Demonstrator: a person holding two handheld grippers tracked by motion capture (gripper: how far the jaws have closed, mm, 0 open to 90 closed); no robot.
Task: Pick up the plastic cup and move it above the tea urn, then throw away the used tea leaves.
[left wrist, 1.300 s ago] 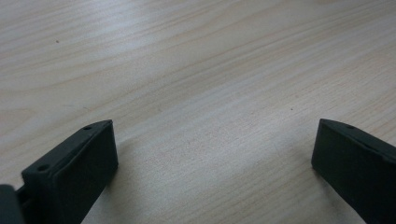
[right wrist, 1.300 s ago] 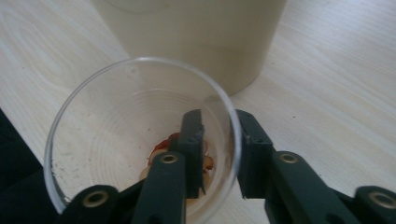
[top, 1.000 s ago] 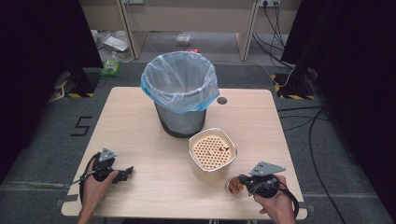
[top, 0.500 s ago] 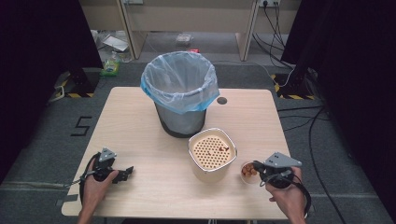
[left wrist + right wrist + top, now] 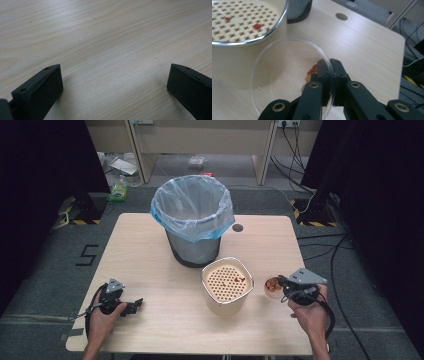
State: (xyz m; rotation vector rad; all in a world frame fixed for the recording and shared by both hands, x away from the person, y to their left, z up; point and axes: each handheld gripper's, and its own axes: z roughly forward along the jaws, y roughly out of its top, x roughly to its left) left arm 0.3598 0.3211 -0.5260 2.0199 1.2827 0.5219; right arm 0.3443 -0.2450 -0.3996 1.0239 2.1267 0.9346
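Pinching the near rim of a small clear plastic cup (image 5: 287, 75), the right gripper (image 5: 329, 65) has its two jaws closed on the thin wall, one inside and one outside, as the right gripper view shows plainly. A few reddish-orange scraps lie at the cup's bottom, partly hidden behind the jaws. In the high view the cup (image 5: 272, 286) sits near the desk's (image 5: 150, 255) right edge, just beside the cream container topped with a perforated strainer (image 5: 227, 282), which stands between the cup and the desk's middle. The relation that matters is this: the strainer lies directly to the left of the held cup, very close, its metal rim higher than the cup's mouth, and the lined bin (image 5: 194, 222) stands beyond it toward the far edge. My judgement is that tipping the scraps out calls for a lift first, to clear that rim, then a short carry leftward and a roll of the hand. Open room lies to the right and toward the near edge; the desk edge itself is close on the right. The left gripper (image 5: 131, 306) rests well apart near the near-left corner, jaws spread wide over bare wood, holding nothing, and is the farther of the two from cup and strainer.
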